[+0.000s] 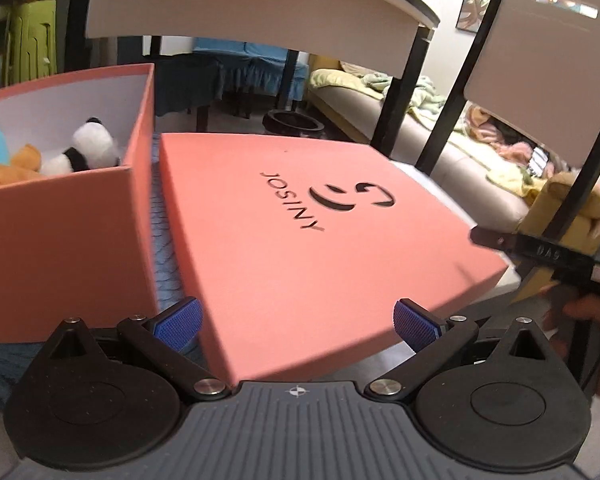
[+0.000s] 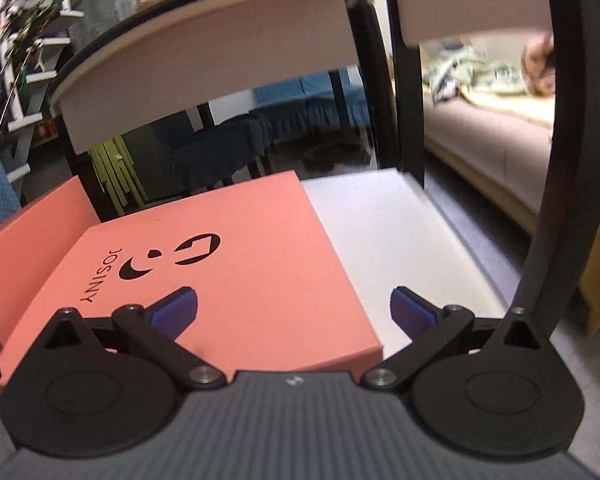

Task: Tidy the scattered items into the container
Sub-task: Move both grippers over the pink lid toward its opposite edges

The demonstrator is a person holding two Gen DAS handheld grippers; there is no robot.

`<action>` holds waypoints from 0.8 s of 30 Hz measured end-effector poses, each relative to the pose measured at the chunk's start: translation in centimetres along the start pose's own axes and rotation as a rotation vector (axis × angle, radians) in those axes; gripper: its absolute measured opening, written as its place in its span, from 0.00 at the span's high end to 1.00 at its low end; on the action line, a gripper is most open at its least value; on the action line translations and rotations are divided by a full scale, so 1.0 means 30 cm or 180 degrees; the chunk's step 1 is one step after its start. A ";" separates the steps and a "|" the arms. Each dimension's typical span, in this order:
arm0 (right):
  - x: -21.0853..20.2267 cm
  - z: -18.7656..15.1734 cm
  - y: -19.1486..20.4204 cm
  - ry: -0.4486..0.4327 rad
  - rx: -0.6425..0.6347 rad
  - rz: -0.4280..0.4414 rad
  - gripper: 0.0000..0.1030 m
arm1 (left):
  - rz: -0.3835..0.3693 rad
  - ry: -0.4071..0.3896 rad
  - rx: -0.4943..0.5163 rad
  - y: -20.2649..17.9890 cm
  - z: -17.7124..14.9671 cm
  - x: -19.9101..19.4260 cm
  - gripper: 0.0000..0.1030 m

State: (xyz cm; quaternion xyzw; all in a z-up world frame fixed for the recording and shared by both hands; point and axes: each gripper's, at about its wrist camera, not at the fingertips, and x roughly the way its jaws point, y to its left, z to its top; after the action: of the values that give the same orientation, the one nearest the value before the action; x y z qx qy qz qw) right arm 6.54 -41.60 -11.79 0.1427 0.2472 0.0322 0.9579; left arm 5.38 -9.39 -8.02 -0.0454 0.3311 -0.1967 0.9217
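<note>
Toys already lie inside the open coral-pink cardboard box (image 1: 64, 216) at the left: a small black-and-white plush panda (image 1: 85, 151), an orange plush (image 1: 10, 166) and something blue at the near edge. No loose items show on the surface, so the gathering looks done, and what seems left is closing the box with its flat coral-pink printed lid (image 1: 312, 236), which rests just right of it, partly on a white chair seat (image 2: 384, 232). The left gripper (image 1: 296, 318) and right gripper (image 2: 294, 312) both hover over the lid's near edge, jaws spread wide and empty.
</note>
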 end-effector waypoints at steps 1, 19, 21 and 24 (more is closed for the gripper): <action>0.003 -0.001 0.008 0.0013 0.0004 0.0056 0.00 | -0.0024 0.0005 0.0018 -0.005 0.003 0.006 0.00; -0.176 0.006 0.054 -0.0098 0.0021 -0.0161 0.00 | 0.0169 -0.0137 -0.0062 0.040 -0.018 -0.048 0.00; -0.178 -0.013 0.044 -0.0128 0.0075 -0.0201 0.00 | 0.0199 -0.0117 -0.0055 0.047 -0.023 -0.047 0.00; -0.160 -0.017 0.015 -0.0240 0.0163 -0.0210 0.00 | 0.0144 -0.0070 -0.0003 0.052 -0.026 -0.039 0.00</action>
State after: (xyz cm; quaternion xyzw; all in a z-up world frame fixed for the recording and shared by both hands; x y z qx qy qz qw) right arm 2.09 -41.66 -9.86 0.1600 0.2163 -0.0111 0.9631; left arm 4.59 -7.46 -8.28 -0.0405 0.3220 -0.1752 0.9295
